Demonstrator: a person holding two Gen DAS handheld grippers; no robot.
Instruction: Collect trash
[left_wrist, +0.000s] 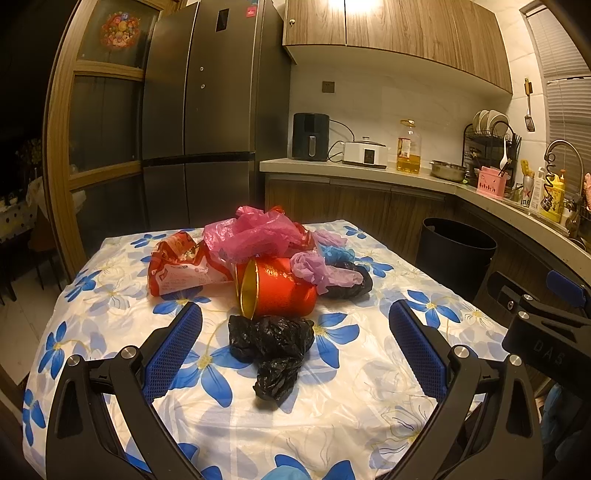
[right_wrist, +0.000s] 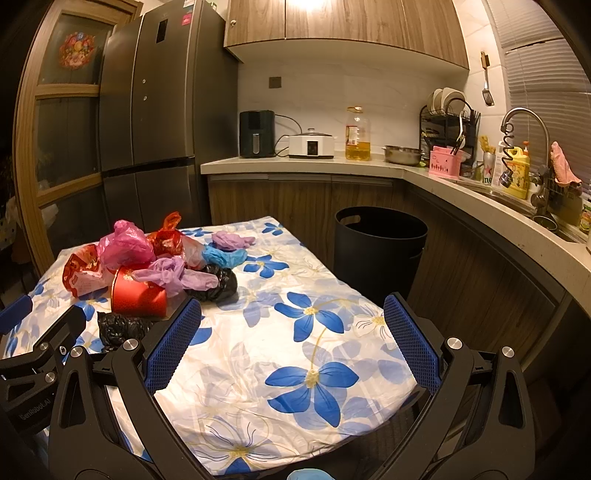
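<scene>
Left gripper (left_wrist: 295, 325): jaws spread wide, nothing held, hovering over table (left_wrist: 369, 406) with crumpled black bag (left_wrist: 273, 350) between its fingers' line of sight. Right gripper (right_wrist: 291, 317): jaws wide apart, empty, above bare flowered cloth. Trash heap on table's far left part: red can (left_wrist: 277, 288) on its side, open mouth toward left camera; pink bag (left_wrist: 255, 232), red packet (left_wrist: 177, 267), purple glove (right_wrist: 173, 275), second black bag (right_wrist: 218, 282) touching around it. Black bin (right_wrist: 380, 243) on floor just beside table's far right edge.

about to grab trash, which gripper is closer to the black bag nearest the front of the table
Left. The left gripper is open with the black bag between its fingers. The right gripper is open over bare tablecloth, right of the bag.
</scene>
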